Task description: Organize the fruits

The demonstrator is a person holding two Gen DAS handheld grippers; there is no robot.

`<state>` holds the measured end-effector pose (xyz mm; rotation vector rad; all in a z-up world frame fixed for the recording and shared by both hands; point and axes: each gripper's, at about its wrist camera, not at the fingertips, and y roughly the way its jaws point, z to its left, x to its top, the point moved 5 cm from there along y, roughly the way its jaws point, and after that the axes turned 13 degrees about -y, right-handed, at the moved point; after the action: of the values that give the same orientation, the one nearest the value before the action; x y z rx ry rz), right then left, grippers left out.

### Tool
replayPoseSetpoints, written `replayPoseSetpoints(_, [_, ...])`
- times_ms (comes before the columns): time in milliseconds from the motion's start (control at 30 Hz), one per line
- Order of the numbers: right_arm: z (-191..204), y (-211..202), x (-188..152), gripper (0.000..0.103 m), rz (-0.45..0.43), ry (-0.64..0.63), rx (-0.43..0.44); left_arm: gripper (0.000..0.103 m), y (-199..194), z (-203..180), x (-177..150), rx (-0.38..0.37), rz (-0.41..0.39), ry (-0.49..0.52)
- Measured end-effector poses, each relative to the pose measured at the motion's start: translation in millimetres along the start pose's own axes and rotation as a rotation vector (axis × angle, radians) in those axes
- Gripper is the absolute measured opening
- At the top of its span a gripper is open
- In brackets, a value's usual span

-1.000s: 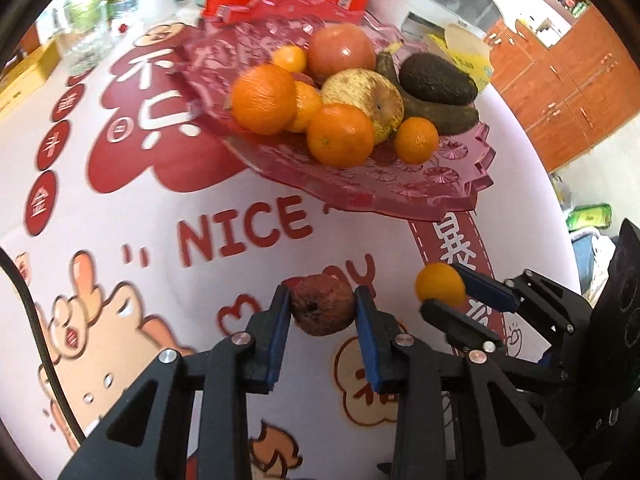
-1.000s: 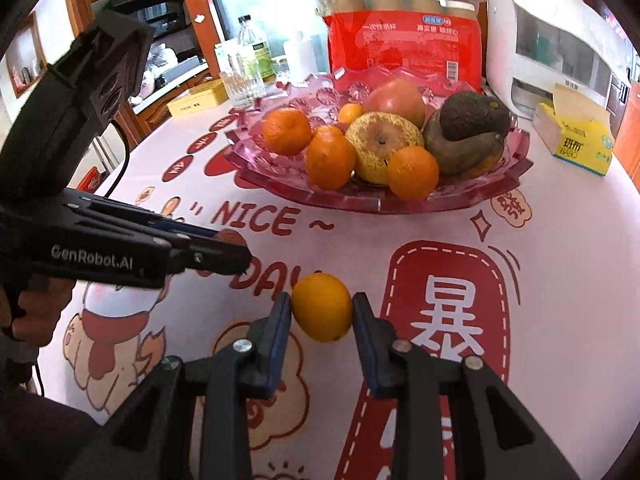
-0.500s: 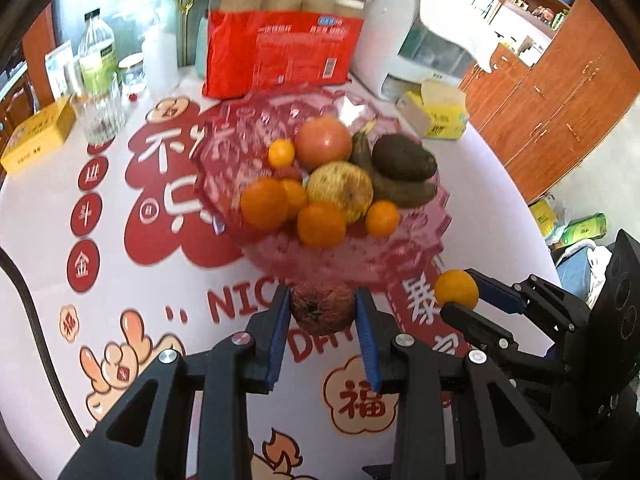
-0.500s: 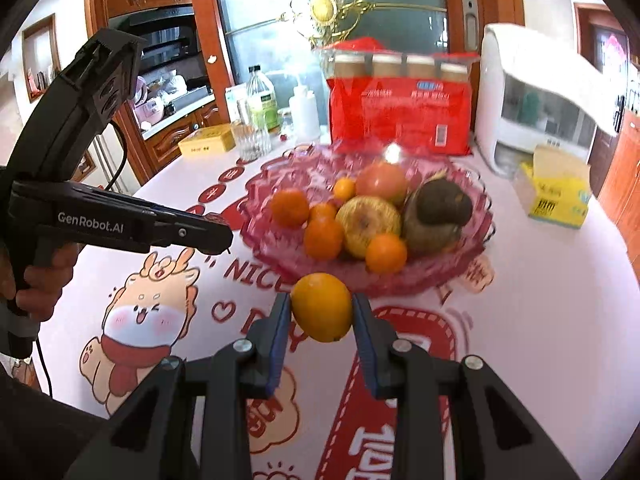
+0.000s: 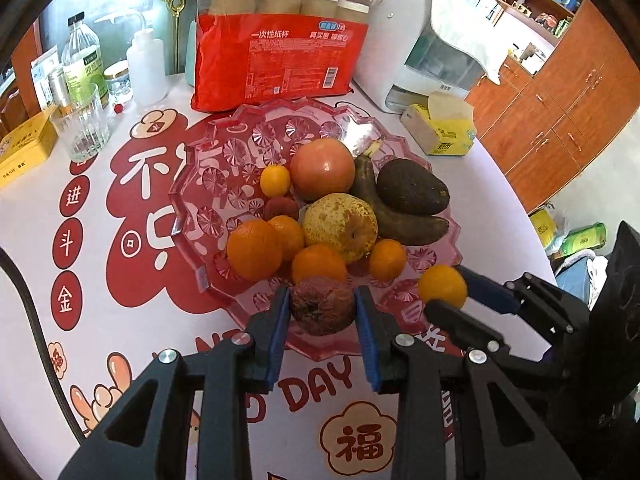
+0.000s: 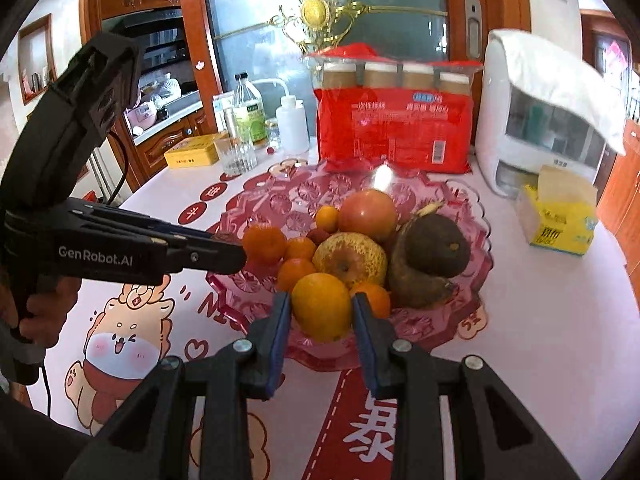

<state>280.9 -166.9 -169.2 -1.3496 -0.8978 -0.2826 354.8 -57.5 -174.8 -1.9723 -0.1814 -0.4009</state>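
Clamped between the blue pads of the left gripper, a shrivelled brown fruit is held clear of the tablecloth, in front of the near rim of the pink glass dish. An orange is gripped in like manner by the right gripper, its pads pressed against both sides of the fruit. Both held fruits are seen just short of the dish's near edge, the right gripper beside the left. Within the dish, several oranges, a pear, an apple, a darkened banana and an avocado are piled. Behind it, a red pack of paper cups is noted.
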Motion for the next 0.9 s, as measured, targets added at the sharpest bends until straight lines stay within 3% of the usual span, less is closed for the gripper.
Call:
replayPoseSetpoints(200, [0.5, 11.5, -2.5, 0.032, 0.029, 0.019, 0.029, 0.036, -0.6, 2.8, 1.0, 0.006, 0.0, -0.022])
replayPoseSetpoints(333, [-1.9, 4.4, -1.4, 0.041, 0.018, 0.03, 0.014, 0.061, -13.2, 0.1, 1.7, 0.006, -0.026, -0.03])
replayPoseSetpoints(500, [-3.1, -23.2, -3.7, 0.045, 0.0, 0.054, 0.013, 0.072, -38.1, -0.5, -8.4, 0.034, -0.059, -0.05])
replayPoseSetpoints(600, [-3.8, -38.8, -14.3, 0.058, 0.008, 0.09, 0.006, 0.075, -49.8, 2.6, -24.8, 0.059, -0.062, -0.094])
replayPoseSetpoints(733, [-0.2, -57.0, -41.8, 0.062, 0.071, 0.158, 0.021, 0.077, -57.7, 6.0, -58.8, 0.075, 0.003, -0.195])
replayPoseSetpoints(900, [18.5, -84.9, -77.3, 0.069, 0.208, 0.172, 0.027, 0.081, -72.5, -7.5, -108.0, 0.12, 0.025, -0.225])
